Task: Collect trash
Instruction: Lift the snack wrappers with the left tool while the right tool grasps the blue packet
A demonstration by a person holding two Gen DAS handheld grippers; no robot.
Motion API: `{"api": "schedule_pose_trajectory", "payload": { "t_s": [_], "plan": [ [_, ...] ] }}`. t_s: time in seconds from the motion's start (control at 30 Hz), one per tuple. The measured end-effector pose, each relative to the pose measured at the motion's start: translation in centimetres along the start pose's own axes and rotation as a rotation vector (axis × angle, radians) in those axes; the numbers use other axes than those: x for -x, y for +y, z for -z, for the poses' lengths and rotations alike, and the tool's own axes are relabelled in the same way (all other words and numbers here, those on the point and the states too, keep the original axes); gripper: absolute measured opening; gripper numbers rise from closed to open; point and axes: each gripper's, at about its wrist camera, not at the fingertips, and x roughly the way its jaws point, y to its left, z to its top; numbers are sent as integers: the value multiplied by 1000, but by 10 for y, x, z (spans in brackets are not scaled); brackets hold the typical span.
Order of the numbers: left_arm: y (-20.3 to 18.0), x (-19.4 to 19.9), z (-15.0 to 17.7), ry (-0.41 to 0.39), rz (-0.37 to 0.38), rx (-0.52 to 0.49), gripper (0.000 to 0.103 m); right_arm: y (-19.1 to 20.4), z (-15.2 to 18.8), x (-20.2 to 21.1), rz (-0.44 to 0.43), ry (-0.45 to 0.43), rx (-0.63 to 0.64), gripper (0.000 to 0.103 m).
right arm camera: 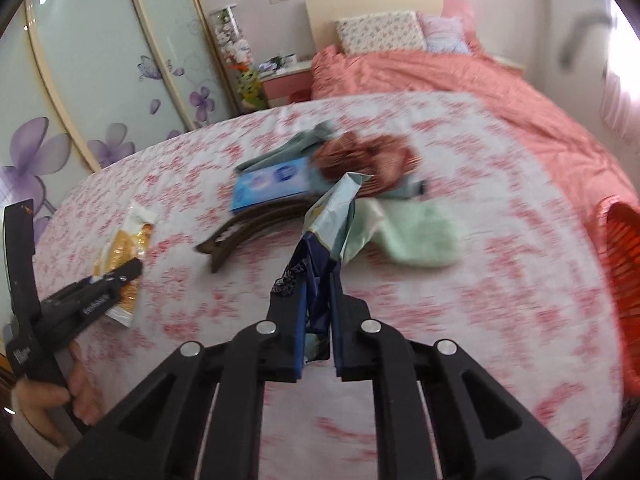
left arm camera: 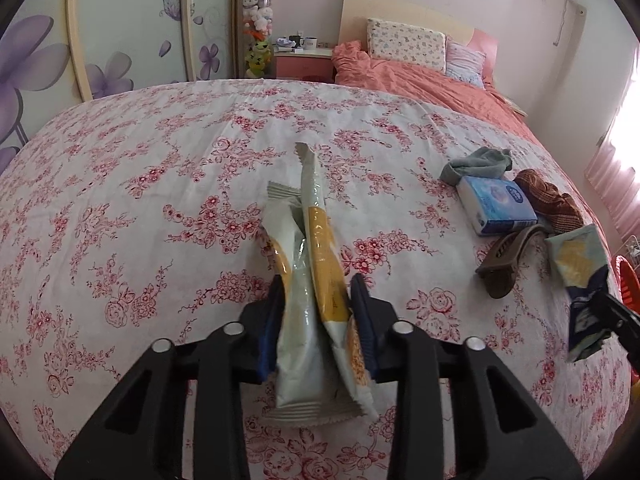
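Both pairs of jaws are clenched on litter. From its own camera, the left gripper [left arm camera: 316,312] pinches two yellow-and-white snack wrappers [left arm camera: 316,280] side by side, their crimped ends sticking out above the floral sheet [left arm camera: 160,184]. The right gripper [right arm camera: 318,300] squeezes a crumpled blue-and-pale wrapper [right arm camera: 332,220], its top flaring past the fingertips.

Only the left view is sharp: it shows the blue tissue pack [left arm camera: 496,204], grey cloth [left arm camera: 476,164], brown knitted item [left arm camera: 548,196] and brown hair claw [left arm camera: 508,260] lying close together on the sheet.

Only the right view, blurred, shows a pale green cloth [right arm camera: 412,236] just beyond that wrapper, much of a red basket [right arm camera: 624,264] at the bed's right edge, and the person's hand [right arm camera: 60,396] gripping the left tool's handle.
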Motion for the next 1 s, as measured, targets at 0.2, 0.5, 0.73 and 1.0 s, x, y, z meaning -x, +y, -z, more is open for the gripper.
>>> {"api": "schedule_pose_trajectory", "payload": {
  "t_s": [0.2,0.5,0.73,1.0],
  "plan": [
    [-19,1,4,3,60,-33,22,-51,-6,15,141,-48,-18,11],
    [-28,-1,3,8,59,-41,22,-99,-2,-9,115,18,-138,28],
    [-32,-3,2,7,46,-51,22,-95,-6,-24,123,25,-175,31],
    [-38,18,-5,-33,93,-84,15,-89,-16,6,145,-58,-105,12]
  ]
}}
